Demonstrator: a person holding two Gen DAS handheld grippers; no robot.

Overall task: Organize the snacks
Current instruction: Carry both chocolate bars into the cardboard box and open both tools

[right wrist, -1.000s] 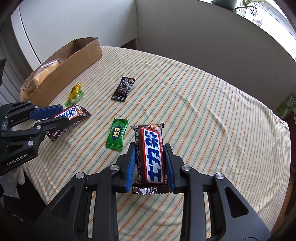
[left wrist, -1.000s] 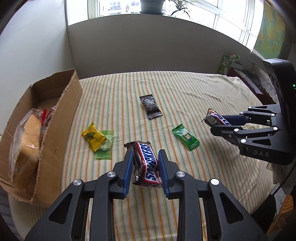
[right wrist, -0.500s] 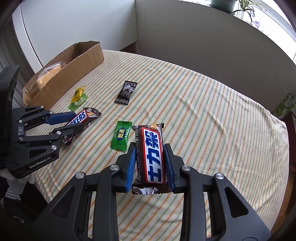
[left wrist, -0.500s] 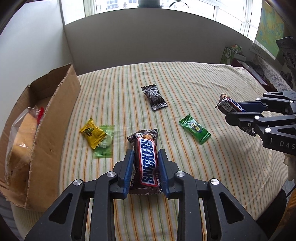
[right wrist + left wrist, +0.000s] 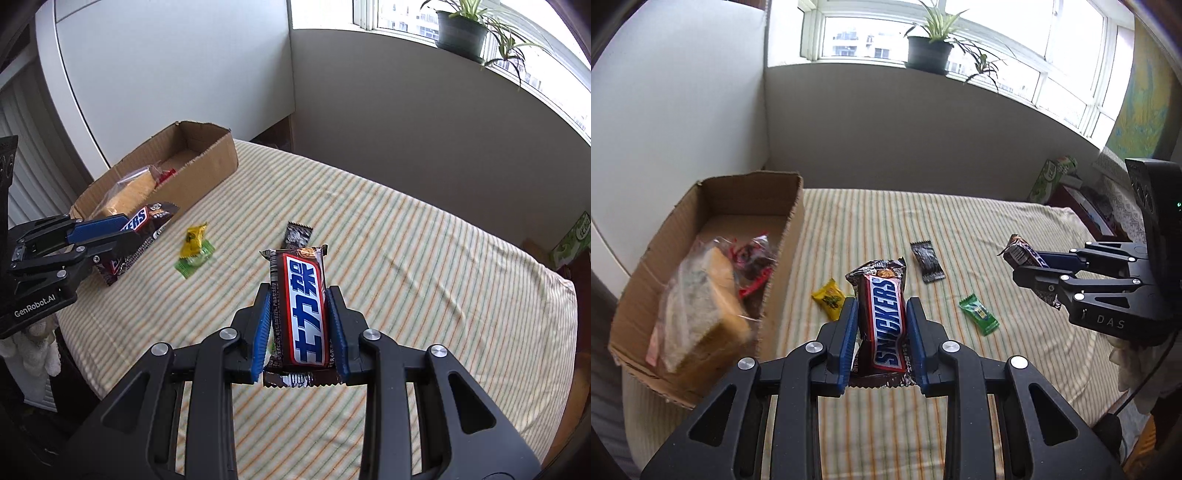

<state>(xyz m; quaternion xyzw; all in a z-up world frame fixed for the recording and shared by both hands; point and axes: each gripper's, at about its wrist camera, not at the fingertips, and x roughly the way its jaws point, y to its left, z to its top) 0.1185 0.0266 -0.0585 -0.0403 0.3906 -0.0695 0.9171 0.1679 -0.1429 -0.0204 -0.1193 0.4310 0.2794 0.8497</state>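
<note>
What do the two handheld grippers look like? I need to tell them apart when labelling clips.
Both are matte black, with angular cut-out linkages, silver rivets and blue ridged fingers. The left gripper carries white "GenRobot.AI" lettering; the right gripper shows "DAS" and a boxy black housing behind. A white cloth glove shows beneath each.

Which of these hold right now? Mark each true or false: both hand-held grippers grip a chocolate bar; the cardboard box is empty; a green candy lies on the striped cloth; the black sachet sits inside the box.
1. Both grip bars: true. The left hand-held gripper clamps the brown Snickers chocolate bar; the right hand-held gripper clamps the brown chocolate bar with Chinese lettering.
2. False. The open brown cardboard box holds a clear bag of bread.
3. True: green wrapped candy on the striped tablecloth.
4. False. The small black sachet lies on the cloth.
</note>
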